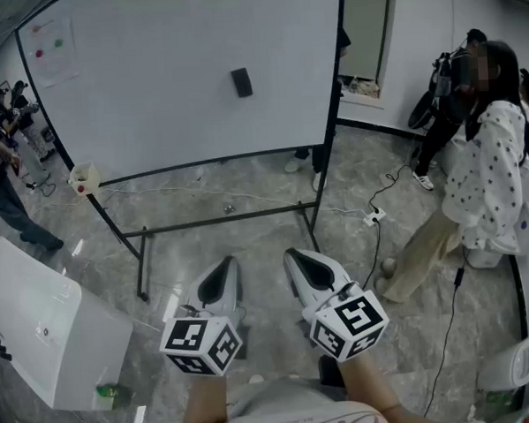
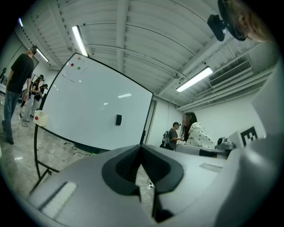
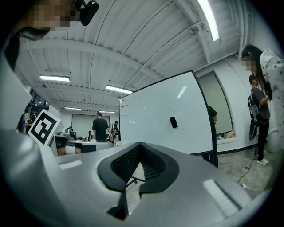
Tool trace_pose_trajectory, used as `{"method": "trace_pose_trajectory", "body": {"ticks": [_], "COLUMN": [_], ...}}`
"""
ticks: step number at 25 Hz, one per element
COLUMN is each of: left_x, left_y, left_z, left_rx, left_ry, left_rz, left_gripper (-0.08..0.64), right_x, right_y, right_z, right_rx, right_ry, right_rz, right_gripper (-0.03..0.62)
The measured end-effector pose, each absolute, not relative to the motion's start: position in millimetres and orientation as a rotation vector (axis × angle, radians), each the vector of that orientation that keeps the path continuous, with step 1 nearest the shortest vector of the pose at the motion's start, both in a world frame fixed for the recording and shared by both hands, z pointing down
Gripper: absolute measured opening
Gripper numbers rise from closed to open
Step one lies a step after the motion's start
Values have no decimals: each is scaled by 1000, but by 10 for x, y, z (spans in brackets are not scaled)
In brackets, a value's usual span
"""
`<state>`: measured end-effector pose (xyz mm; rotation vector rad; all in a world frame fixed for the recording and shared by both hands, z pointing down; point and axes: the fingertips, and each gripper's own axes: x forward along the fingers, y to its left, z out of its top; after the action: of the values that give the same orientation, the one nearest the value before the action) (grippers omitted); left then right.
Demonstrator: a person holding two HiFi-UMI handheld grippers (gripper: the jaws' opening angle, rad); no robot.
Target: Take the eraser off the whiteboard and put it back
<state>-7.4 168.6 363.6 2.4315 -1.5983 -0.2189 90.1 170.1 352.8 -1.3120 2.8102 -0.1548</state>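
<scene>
You're standing back from the whiteboard [image 1: 152,88], both tools side by side at your waist and pointing level towards it. The left tool [image 1: 225,262] has its jaws pressed together at the tips with nothing between them. The right tool [image 1: 293,254] is the same, pinched closed and empty. That looks like a carry posture rather than a reaching one. With the board well apart from you across the floor [image 1: 248,238], there's nothing to open for yet.

There's the eraser [image 1: 241,82], a small dark block flat against the board's face, right of centre and in the upper half. It has bare white surface all around it. It sits on no ledge, so I'd judge it clings by a magnet, which is why it can sit mid-board like that.

Its long axis runs up and down the board, close to vertical, with the short edges at top and bottom. In the head view it leans just slightly. The broad face looks out at you, so the narrow sides to left and right are what a tool would likely close across.

A person in a spotted top [image 1: 488,172] stands off to your right, clear of the board.
</scene>
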Motion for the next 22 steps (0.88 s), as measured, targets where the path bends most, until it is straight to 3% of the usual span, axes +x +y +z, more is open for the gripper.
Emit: {"method": "trace_pose_trajectory", "body": {"ticks": [22], "left_x": [147], "left_y": [1719], "left_z": [3612], "left_rx": [2400], "left_ry": [-1671], "left_rz": [-225], "left_gripper": [-2], "right_x": [1122], "right_y": [1772], "right_z": [3493], "right_rx": [-1251], "right_ry": [2862], "right_rz": [-111], "right_gripper": [2]}}
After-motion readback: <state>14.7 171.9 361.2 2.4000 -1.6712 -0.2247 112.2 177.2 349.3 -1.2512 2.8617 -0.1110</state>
